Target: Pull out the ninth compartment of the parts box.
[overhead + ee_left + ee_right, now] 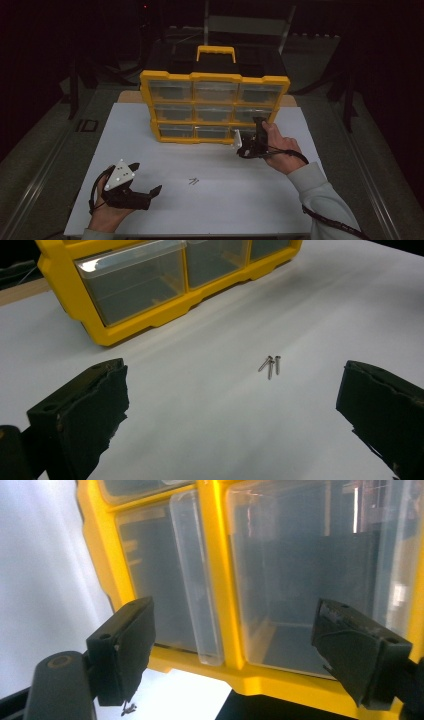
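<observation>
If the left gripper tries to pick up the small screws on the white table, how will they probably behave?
The screws look thin and metallic, so probably stiff and light. They lie flat on the smooth table, so they may slide or roll when pushed. The left gripper has wide jaws, so pinching them may be difficult.

The room is dim, nearly black at the edges. A white rectangular tabletop point(150, 165) catches what light there is, with a strip of pale wooden board point(131, 95) showing at its far edge. Grey floor point(45, 135) lies on both sides, with dark metal stand legs point(75, 85) rising from it.
</observation>
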`<state>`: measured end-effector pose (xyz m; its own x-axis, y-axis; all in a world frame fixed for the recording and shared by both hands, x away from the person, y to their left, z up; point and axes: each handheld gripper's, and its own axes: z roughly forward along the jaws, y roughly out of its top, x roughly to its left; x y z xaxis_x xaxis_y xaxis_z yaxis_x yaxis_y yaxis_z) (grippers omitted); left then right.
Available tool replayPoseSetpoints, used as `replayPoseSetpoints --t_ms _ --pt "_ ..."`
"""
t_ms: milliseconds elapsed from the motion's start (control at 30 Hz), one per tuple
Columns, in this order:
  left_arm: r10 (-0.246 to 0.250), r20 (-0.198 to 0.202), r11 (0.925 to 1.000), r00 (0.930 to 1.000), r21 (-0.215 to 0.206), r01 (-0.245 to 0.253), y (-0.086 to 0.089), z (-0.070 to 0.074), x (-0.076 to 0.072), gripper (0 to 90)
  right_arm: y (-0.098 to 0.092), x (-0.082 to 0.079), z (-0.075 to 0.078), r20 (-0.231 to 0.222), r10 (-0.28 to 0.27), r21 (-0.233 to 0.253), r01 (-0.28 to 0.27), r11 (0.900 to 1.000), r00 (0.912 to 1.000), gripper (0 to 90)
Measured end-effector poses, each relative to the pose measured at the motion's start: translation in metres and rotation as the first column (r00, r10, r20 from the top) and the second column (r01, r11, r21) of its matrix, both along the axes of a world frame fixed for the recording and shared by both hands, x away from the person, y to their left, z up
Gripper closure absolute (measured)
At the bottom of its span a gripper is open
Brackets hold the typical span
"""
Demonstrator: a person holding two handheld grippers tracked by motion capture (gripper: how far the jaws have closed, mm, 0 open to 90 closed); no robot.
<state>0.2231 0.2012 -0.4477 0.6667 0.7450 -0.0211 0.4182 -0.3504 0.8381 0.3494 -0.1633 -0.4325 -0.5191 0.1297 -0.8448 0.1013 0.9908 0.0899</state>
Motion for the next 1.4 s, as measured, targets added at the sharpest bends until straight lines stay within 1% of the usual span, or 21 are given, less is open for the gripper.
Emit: replayPoseSetpoints --t_ms 33,100,233,367,600,667,733,867,1000,1067,1167,1400 --pt "0.000 0.000 1.0000 1.0000 0.000 0.000 0.000 0.000 0.000 1.0 0.001 0.000 -0.002 0.004 -0.006 0.009 0.006 1.000 1.0000 18.7" --pt "0.001 -0.001 1.0000 1.0000 0.000 -0.001 0.000 0.000 0.000 1.0 0.001 0.000 -0.005 0.001 -0.008 0.010 0.008 1.000 1.0000 18.7" --pt "-0.001 -0.001 1.0000 1.0000 0.002 0.001 0.000 0.000 0.000 1.0 0.002 0.001 -0.010 0.001 0.001 -0.008 -0.001 1.000 1.0000 19.2" --pt "0.001 0.000 1.0000 1.0000 0.001 -0.001 0.000 0.000 0.000 1.0 0.002 0.001 -0.015 -0.002 0.001 -0.023 -0.001 1.000 1.0000 22.1" --pt "-0.002 -0.002 1.0000 1.0000 0.005 0.002 -0.001 -0.001 0.000 1.0 0.002 0.002 -0.023 0.003 0.007 -0.047 -0.007 0.999 1.0000 24.7" --pt "-0.002 0.000 1.0000 1.0000 0.005 0.002 -0.001 -0.001 0.000 1.0 0.002 0.002 -0.025 0.007 0.016 -0.057 -0.015 0.998 0.9999 27.4" --pt "-0.001 0.002 1.0000 1.0000 0.005 0.001 0.000 -0.001 0.000 1.0 0.003 0.002 -0.027 0.006 0.023 -0.054 -0.023 0.998 0.9997 31.6" --pt "0.001 0.000 1.0000 1.0000 0.004 -0.001 0.000 -0.001 0.000 1.0 0.004 0.002 -0.030 0.013 0.033 -0.064 -0.032 0.997 0.9994 35.7" --pt "0.000 0.001 1.0000 1.0000 0.005 0.000 0.000 -0.001 0.000 1.0 0.005 0.003 -0.034 0.033 0.030 -0.067 -0.028 0.997 0.9990 41.3" --pt "0.001 0.001 1.0000 1.0000 0.005 -0.001 0.000 -0.001 0.000 1.0 0.006 0.003 -0.035 0.044 0.034 -0.070 -0.031 0.997 0.9984 45.4" --pt "0.001 0.002 1.0000 1.0000 0.005 -0.001 0.000 -0.001 0.000 1.0 0.007 0.002 -0.038 0.064 0.036 -0.086 -0.030 0.996 0.9973 50.0" --pt "0.002 0.003 1.0000 1.0000 0.006 -0.002 0.000 -0.001 0.000 1.0 0.008 0.003 -0.046 0.107 0.021 -0.108 -0.010 0.994 0.9941 56.8"
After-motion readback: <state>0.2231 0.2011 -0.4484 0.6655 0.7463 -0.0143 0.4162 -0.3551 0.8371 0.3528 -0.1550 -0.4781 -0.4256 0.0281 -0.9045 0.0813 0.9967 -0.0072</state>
